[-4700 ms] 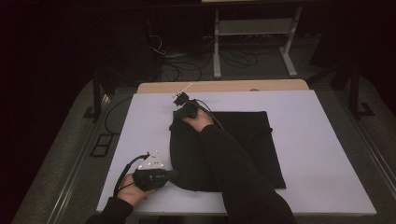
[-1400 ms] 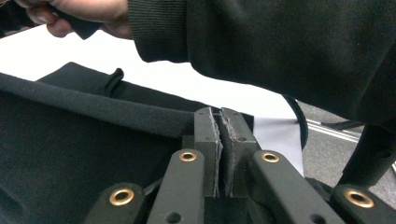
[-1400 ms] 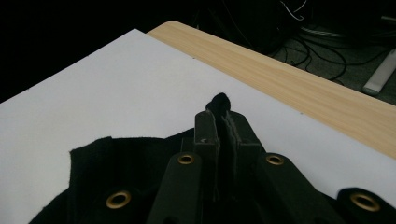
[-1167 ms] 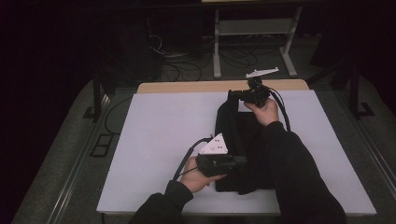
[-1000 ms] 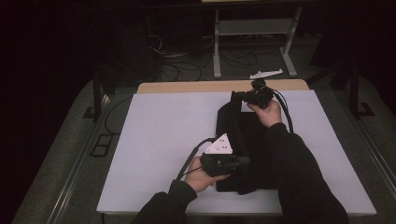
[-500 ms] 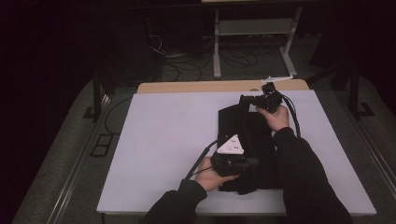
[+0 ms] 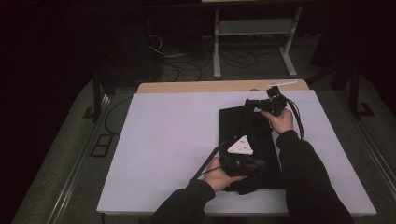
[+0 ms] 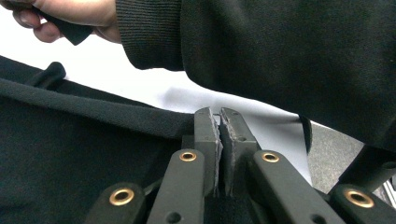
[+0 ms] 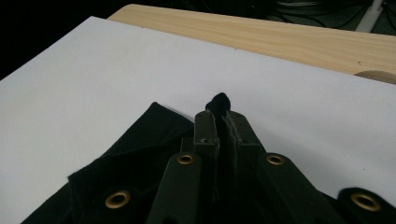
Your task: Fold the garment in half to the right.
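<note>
Jaws of both your grippers clamped on black soft fabric garment (image 7: 247, 140): left gripper (image 7: 256, 164) pinches near hem, right gripper (image 7: 248, 103) far edge. Cloth lies folded on white tabletop (image 7: 173, 140) between them. Light, limp, sags; grip edges, keep taut.

Matt black cloth (image 7: 247, 140), smooth white tabletop (image 7: 168, 135)

White table (image 7: 154, 140) (wooden far edge), black cloth (image 7: 233, 123) atop
</note>
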`<state>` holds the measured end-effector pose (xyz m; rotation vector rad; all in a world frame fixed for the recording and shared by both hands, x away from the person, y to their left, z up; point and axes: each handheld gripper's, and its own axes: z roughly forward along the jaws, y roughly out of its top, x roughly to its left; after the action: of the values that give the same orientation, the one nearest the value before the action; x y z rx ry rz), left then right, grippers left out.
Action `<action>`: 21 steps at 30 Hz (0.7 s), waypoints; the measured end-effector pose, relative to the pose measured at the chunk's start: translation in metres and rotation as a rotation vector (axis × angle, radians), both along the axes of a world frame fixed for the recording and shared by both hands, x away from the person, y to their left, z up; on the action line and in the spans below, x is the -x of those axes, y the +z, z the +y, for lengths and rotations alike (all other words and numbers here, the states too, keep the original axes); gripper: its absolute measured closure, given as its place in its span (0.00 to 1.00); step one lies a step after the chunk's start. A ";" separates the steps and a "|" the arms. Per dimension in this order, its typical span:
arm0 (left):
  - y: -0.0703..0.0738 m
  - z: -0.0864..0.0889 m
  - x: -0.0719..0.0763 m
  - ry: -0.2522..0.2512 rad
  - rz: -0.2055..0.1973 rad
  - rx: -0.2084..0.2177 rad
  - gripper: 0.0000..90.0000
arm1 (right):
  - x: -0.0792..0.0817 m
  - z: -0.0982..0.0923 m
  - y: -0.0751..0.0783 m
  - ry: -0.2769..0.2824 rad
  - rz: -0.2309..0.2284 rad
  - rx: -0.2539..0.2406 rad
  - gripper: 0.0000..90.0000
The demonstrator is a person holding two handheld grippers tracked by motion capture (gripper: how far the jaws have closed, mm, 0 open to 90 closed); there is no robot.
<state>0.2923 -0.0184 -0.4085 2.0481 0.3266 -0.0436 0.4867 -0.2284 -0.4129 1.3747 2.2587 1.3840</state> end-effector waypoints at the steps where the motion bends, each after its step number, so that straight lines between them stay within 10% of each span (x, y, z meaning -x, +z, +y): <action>1: 0.000 -0.001 0.000 -0.001 0.002 0.000 0.94 | 0.000 -0.001 0.000 -0.002 0.001 0.002 0.91; 21: -0.008 -0.021 -0.004 -0.016 0.023 -0.019 0.94 | 0.003 -0.019 -0.012 -0.029 0.004 0.029 0.91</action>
<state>0.2962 -0.0391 -0.4167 2.0706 0.3267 -0.0740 0.4836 -0.2473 -0.4245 1.3968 2.2433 1.3353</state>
